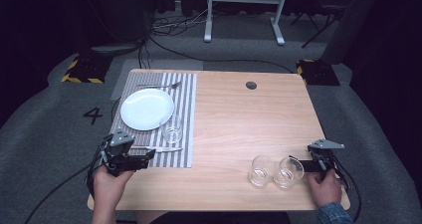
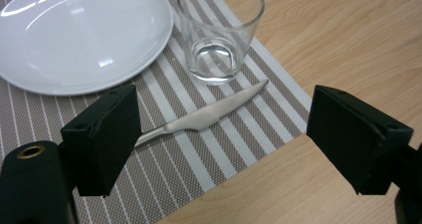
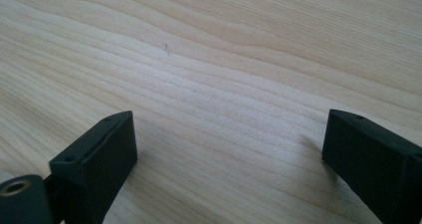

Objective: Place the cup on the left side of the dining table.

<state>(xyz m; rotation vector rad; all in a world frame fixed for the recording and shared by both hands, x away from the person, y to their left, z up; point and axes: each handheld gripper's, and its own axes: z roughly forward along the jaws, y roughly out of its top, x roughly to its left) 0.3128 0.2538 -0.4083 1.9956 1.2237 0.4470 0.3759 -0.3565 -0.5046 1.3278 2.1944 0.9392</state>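
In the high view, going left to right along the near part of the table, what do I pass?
Left claw → silver table knife on the striped placemat → first clear glass tumbler → second clear glass tumbler → right claw.

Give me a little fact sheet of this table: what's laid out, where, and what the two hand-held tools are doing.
placemat: striped, table's left part
plate: white, on placemat
fork: beyond the plate
knife: on placemat, near edge
glass on placemat: upright, beside plate
two glasses: bare wood, near right
left gripper: open, fingers astride knife handle
right gripper: open over bare table
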